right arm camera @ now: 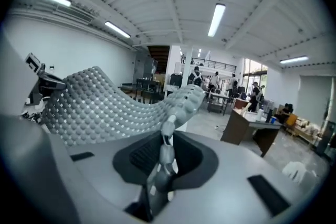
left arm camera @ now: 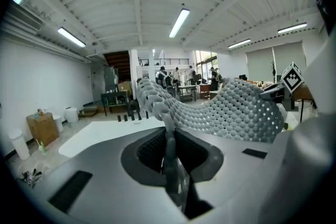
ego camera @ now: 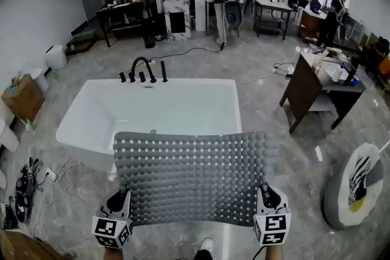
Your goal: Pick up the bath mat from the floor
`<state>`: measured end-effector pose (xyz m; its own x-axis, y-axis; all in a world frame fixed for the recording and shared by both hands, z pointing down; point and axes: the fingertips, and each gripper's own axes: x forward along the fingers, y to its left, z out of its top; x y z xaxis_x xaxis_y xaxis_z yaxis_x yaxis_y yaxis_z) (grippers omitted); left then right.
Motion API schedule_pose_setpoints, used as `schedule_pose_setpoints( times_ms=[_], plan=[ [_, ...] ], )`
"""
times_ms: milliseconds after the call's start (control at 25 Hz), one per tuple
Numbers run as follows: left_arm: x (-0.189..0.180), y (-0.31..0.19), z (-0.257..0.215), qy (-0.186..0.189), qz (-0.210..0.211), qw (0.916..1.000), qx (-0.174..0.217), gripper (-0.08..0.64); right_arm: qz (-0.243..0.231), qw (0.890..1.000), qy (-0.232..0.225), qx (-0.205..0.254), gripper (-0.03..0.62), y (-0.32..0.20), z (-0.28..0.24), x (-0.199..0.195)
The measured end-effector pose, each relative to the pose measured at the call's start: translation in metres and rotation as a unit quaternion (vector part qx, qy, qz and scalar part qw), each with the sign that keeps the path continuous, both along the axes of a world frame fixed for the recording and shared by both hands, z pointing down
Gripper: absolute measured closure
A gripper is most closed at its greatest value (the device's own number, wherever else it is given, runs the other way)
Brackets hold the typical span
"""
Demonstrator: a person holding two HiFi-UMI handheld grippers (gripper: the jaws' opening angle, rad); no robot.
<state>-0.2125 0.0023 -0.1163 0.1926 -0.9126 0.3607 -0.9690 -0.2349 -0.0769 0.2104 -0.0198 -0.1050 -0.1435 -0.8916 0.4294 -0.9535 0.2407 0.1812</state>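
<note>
A grey bath mat (ego camera: 192, 176) with rows of round bumps and small holes hangs spread out flat in the air, its far edge over the rim of the white bathtub (ego camera: 91, 112). My left gripper (ego camera: 119, 203) is shut on the mat's near left corner, and my right gripper (ego camera: 268, 199) is shut on its near right corner. In the left gripper view the bath mat (left arm camera: 220, 110) runs from between the jaws across to the right. In the right gripper view the bath mat (right arm camera: 105, 107) spreads leftward from the jaws. Both pinched edges sit deep between the pads.
Black taps (ego camera: 143, 70) stand at the tub's far edge. A dark wooden desk (ego camera: 317, 91) with clutter is at the right, a round patterned stool (ego camera: 356, 186) nearer right. Cables and a power strip (ego camera: 36, 176) lie on the floor at left. People stand at tables in the back.
</note>
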Motion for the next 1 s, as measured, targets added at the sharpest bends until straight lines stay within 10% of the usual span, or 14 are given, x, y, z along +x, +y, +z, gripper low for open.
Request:
schedule_pose_setpoints(
  times_ms=[320,1000],
  plan=[
    [-0.037,0.001,-0.096,0.002,-0.022,0.9948,0.099,0.509,-0.003,0.996,0.002,0.091,0.518,-0.006,-0.104,-0.030],
    [-0.070,0.012,-0.116,0.001,0.036,0.9908,0.130,0.509,0.050,0.991,0.016,0.120,0.518,0.055,-0.124,-0.092]
  ],
)
